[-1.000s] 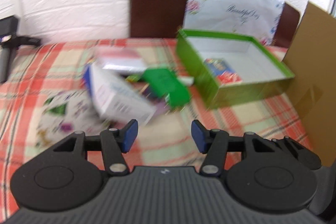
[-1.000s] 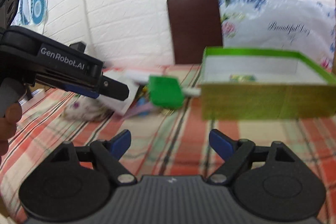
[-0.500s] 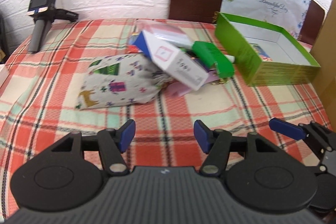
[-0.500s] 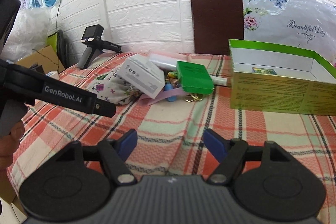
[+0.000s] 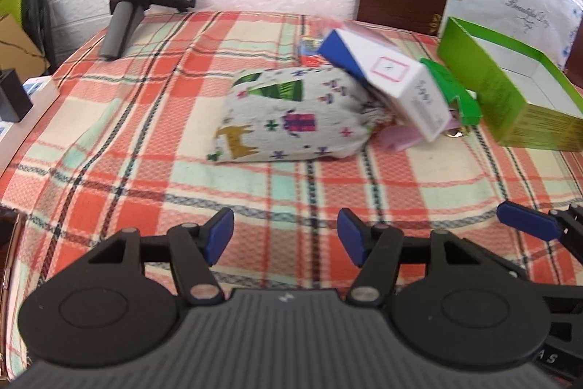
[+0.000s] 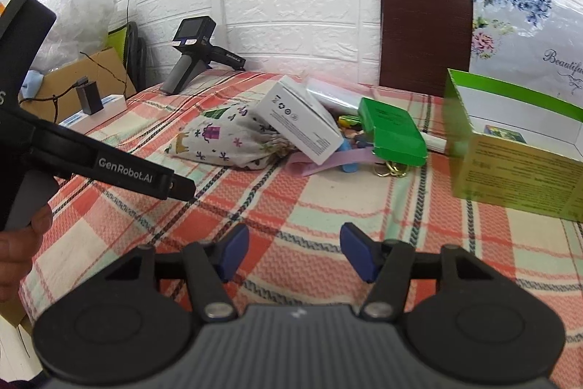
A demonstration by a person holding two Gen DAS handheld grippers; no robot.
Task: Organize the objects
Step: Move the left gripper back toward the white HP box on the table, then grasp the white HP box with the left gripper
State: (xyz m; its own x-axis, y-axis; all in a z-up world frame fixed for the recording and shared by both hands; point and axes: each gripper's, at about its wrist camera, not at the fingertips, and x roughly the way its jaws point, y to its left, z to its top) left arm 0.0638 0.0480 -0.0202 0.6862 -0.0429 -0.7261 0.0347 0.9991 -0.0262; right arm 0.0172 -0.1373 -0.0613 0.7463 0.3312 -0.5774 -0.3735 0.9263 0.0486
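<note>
The green box [image 6: 517, 166] runs off the right edge. The white carton [image 6: 302, 119] covers the printed pouch's [image 6: 226, 141] mouth and hides most of the small items piled behind it, too jumbled to identify.

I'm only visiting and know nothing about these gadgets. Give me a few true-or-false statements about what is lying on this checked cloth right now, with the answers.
1. The white cardboard carton leans on the printed fabric pouch. True.
2. The open green box is completely empty. False: a small colourful printed item lies inside.
3. The left gripper clamps the pouch. False: its jaws are open on nothing, short of the pile.
4. The flat green case sits between the white carton and the green box. True.
5. The right gripper holds the green case. False: it is empty and its jaws have just been closing.
</note>
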